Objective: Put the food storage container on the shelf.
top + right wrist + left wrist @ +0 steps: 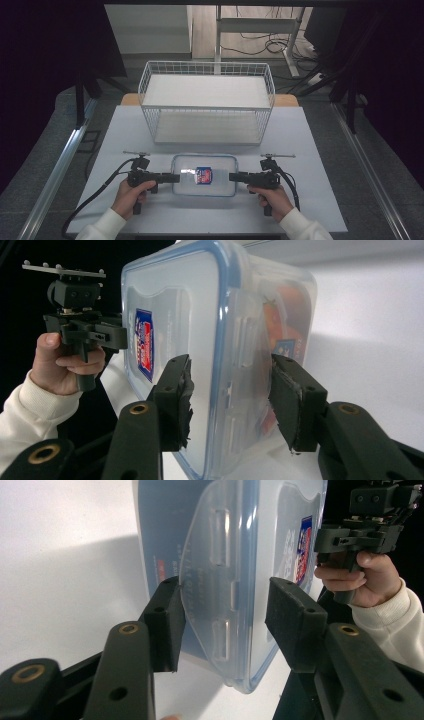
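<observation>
A clear plastic box [220, 186] with a blue-rimmed lid and a red and blue label [203, 175] lies flat on the white table, between my two grippers. My left gripper [176, 177] is at its left end, open, jaws straddling the end latch [225, 630] of the box [240, 525] with a gap on the right. My right gripper [231, 176] is at the right end, also open, jaws either side of the box [220, 315]. Something orange shows inside the box. Each gripper view also shows the other gripper farther off: the right gripper [360, 535] and the left gripper [85, 330].
A white wire basket [207, 63] with a white shelf in it stands behind the box at the table's far side. The table [300, 200] has bare surface to the left and right of my hands. Cables trail from both grippers.
</observation>
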`<control>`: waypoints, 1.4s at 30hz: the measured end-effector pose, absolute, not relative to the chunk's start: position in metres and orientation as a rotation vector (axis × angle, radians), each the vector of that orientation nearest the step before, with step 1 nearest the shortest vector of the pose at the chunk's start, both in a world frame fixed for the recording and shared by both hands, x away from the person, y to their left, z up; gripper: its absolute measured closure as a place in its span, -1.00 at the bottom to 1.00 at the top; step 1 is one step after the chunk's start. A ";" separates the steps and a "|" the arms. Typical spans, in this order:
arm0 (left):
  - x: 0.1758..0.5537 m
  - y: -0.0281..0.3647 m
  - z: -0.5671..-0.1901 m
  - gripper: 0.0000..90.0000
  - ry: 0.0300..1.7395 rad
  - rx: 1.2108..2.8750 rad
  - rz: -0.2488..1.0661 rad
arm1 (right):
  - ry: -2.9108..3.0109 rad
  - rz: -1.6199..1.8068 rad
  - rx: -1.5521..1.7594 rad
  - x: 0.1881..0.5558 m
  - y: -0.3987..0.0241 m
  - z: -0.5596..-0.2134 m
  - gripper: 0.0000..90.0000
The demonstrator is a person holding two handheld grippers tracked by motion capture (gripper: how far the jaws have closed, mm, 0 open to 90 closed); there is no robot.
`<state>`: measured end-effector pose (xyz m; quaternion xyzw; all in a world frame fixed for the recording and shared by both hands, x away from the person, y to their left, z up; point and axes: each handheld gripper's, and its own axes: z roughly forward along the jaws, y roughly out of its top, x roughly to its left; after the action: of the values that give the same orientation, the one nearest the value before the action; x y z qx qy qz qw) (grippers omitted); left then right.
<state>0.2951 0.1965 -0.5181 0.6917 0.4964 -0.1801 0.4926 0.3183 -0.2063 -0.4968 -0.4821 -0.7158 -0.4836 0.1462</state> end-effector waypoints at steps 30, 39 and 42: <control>0.370 0.198 -0.508 0.12 1.182 1.642 -0.336 | -2.168 -1.500 -1.376 0.392 -0.198 -0.480 0.15; 0.390 0.196 -0.520 0.12 1.211 1.605 -0.312 | -2.146 -1.544 -1.400 0.417 -0.197 -0.491 0.15; 0.392 0.195 -0.522 0.12 1.213 1.600 -0.303 | -2.109 -1.541 -1.422 0.420 -0.199 -0.497 0.15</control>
<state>0.3917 0.1950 -0.5220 0.6695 0.5076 -0.1266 0.5273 0.4203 -0.1986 -0.4968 -0.4766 -0.7066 -0.5163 0.0839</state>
